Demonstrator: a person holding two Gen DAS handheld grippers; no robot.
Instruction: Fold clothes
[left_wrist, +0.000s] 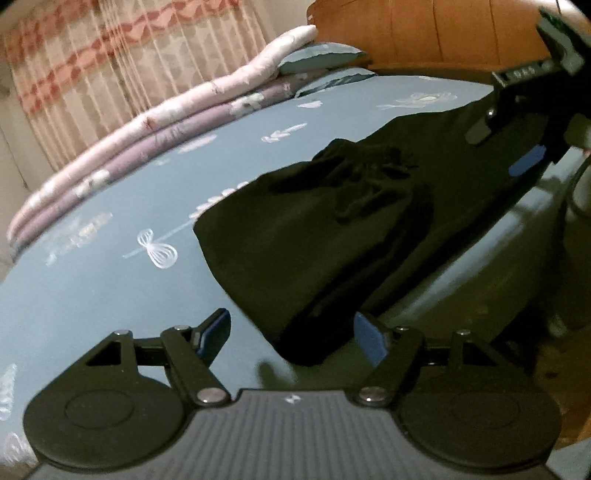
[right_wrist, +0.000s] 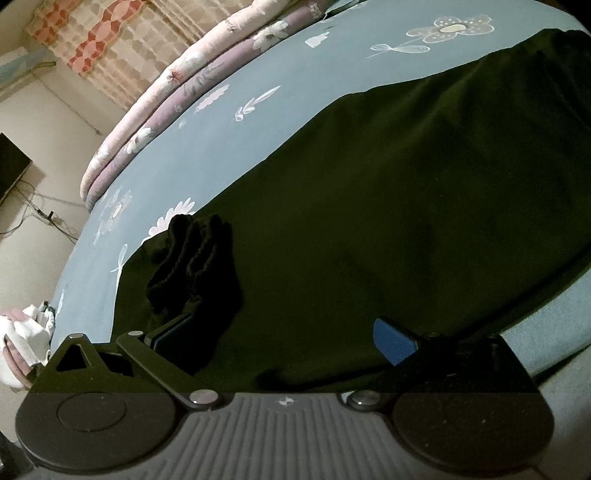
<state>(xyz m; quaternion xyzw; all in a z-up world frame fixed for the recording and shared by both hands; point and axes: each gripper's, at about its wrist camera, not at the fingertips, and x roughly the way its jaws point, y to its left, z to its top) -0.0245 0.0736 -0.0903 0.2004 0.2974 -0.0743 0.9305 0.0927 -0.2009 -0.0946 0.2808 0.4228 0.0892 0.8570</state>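
A black garment (left_wrist: 332, 236) lies spread along the near edge of the bed, its gathered waistband (left_wrist: 362, 170) bunched on top. It fills most of the right wrist view (right_wrist: 369, 221), with the ribbed waistband (right_wrist: 195, 266) at the left. My left gripper (left_wrist: 291, 332) is open, its blue-padded fingers straddling the garment's near corner. My right gripper (right_wrist: 284, 343) is open just above the garment's near edge. It also shows in the left wrist view (left_wrist: 517, 147) at the upper right, over the far end of the garment.
The bed has a blue flower-print sheet (left_wrist: 110, 258). Folded pink and purple quilts (left_wrist: 166, 125) lie along its far side, with a pillow (left_wrist: 317, 59) by the wooden headboard (left_wrist: 424, 33). A patterned curtain (left_wrist: 110, 55) hangs behind. White cloth (right_wrist: 26, 332) lies off the bed's left end.
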